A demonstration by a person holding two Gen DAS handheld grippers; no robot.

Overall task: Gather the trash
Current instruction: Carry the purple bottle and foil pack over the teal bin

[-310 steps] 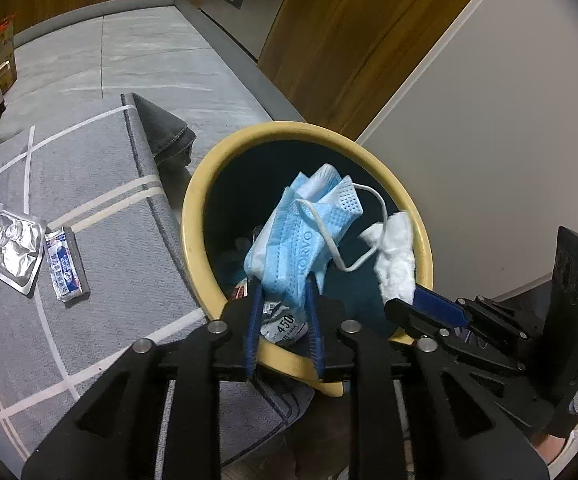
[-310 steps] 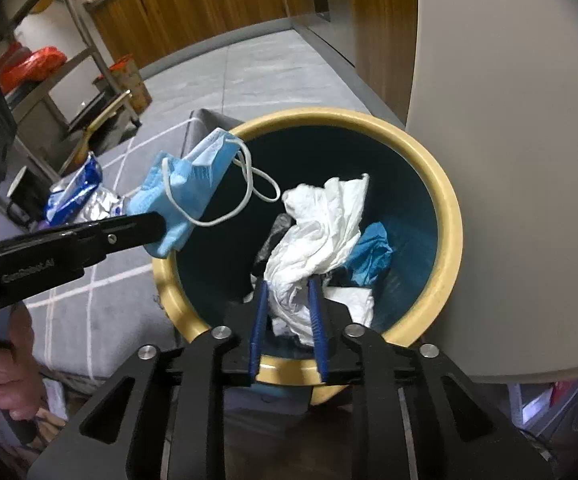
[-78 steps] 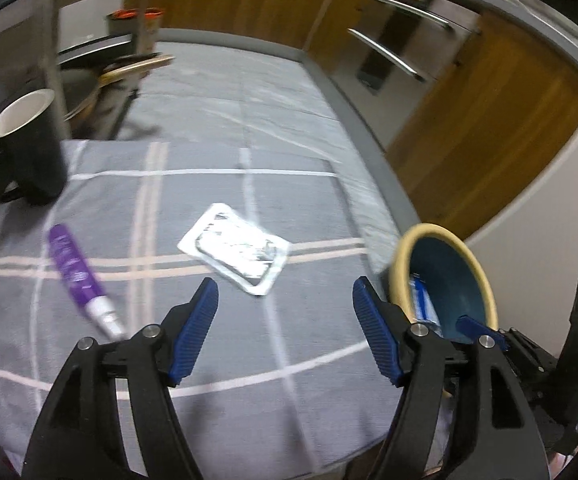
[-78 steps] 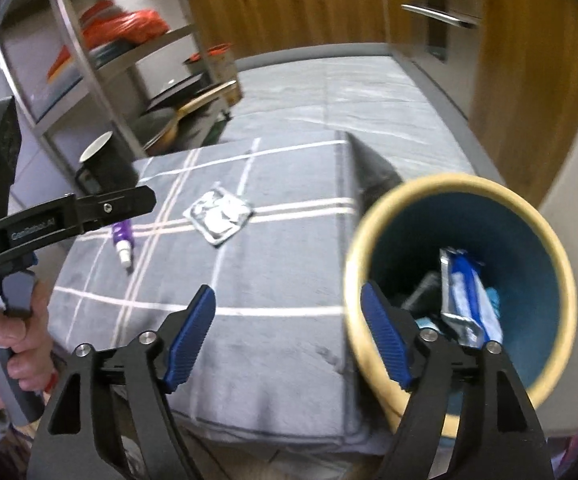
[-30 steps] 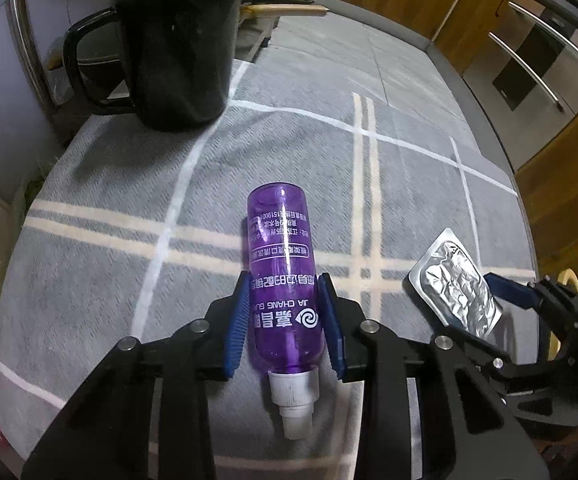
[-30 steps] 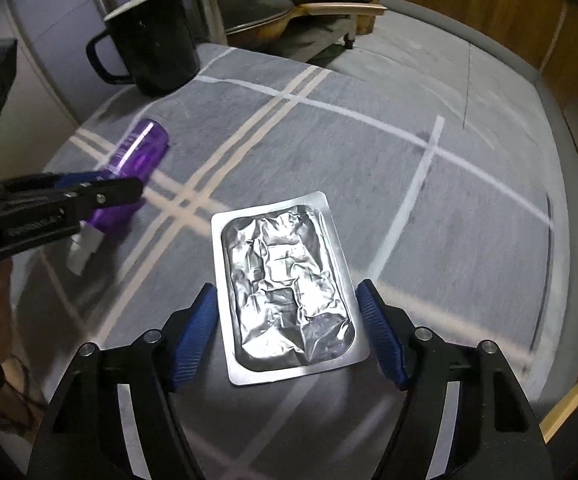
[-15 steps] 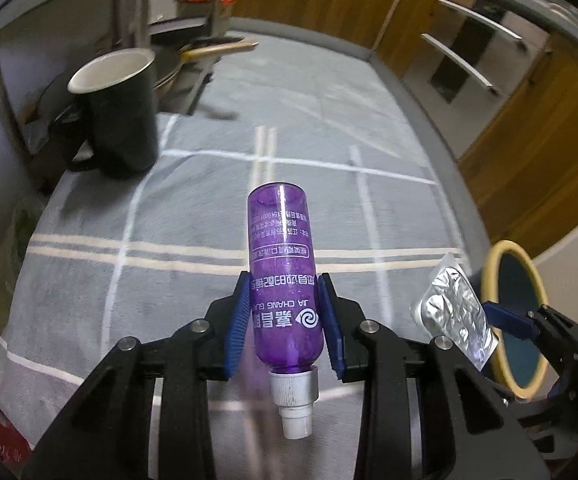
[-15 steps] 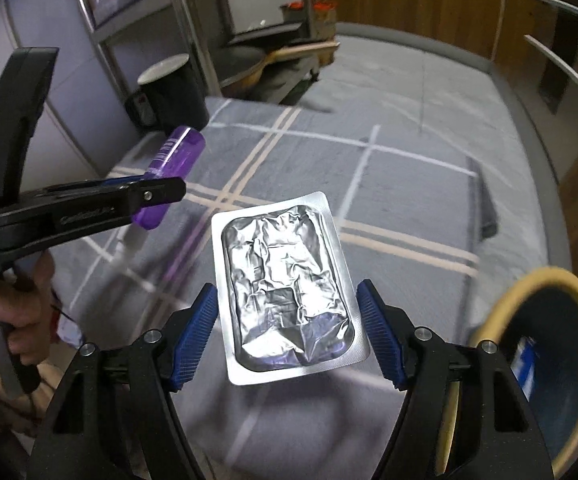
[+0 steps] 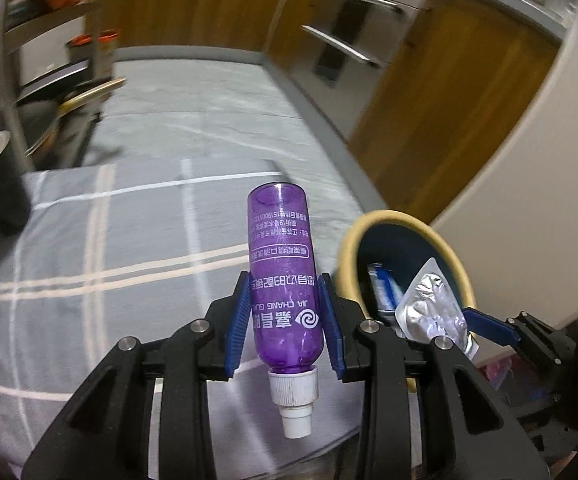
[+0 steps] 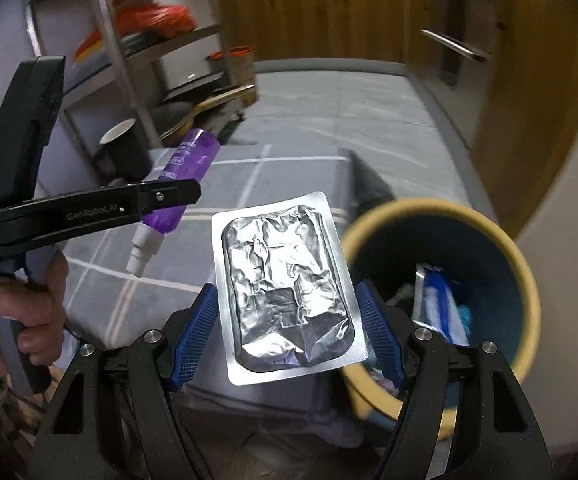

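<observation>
The left claw [image 9: 285, 320] pinches a light, rigid, slick purple spray bottle [image 9: 283, 280] mid-body; the right claw [image 10: 287, 330] clamps a flimsy foil blister pack [image 10: 287, 286] by its edges, the yellow-rimmed bin [image 10: 525, 280] just right.

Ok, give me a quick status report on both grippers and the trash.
Left gripper shut on purple bottle, cap toward camera. Right gripper shut on foil blister pack. Both lifted near yellow-rimmed bin; nothing blocking its mouth.
</observation>
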